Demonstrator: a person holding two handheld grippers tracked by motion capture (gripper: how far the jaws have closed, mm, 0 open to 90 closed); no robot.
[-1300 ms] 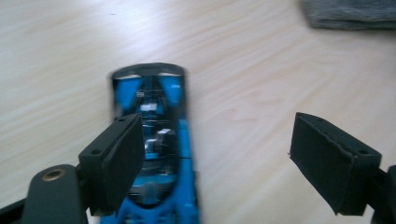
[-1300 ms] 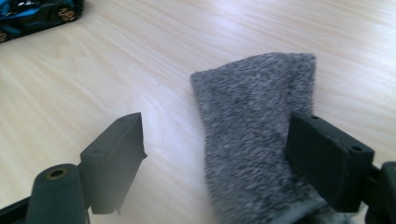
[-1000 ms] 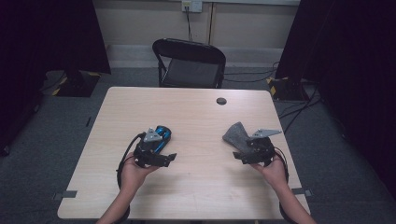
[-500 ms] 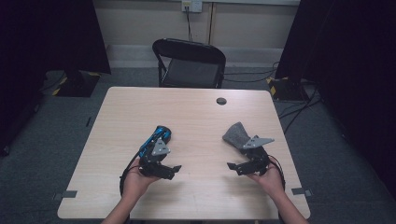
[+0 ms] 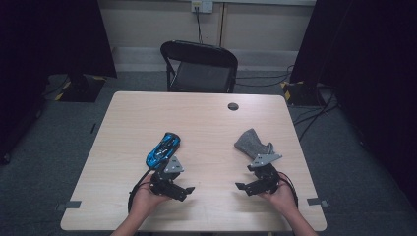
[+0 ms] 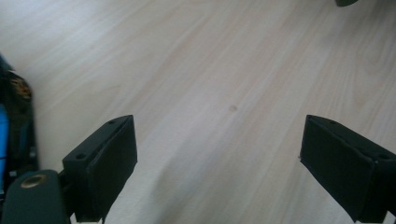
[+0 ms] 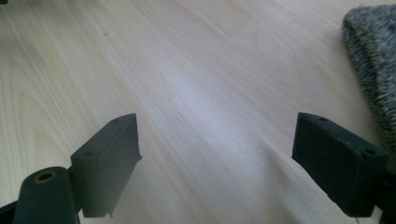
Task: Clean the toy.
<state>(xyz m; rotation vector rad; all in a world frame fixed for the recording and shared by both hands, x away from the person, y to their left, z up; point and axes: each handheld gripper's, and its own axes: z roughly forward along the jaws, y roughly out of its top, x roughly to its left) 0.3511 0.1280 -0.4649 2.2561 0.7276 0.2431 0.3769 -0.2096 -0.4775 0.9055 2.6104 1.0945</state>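
Table [image 5: 206, 123]: bare wood across the far half and down the middle, open passage between both hands. Left gripper [image 5: 178, 189] spread wide over bare wood; toy car [image 5: 163, 149] lies just beyond it, at that gripper view's left edge. Right gripper [image 5: 246, 186] likewise wide apart; grey knitted cloth [image 5: 252, 143] just beyond. Small dark round hole [image 5: 233, 106] near far edge. Chair [image 5: 199, 66] behind the table

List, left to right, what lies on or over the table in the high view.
Toy car → left gripper → hole → right gripper
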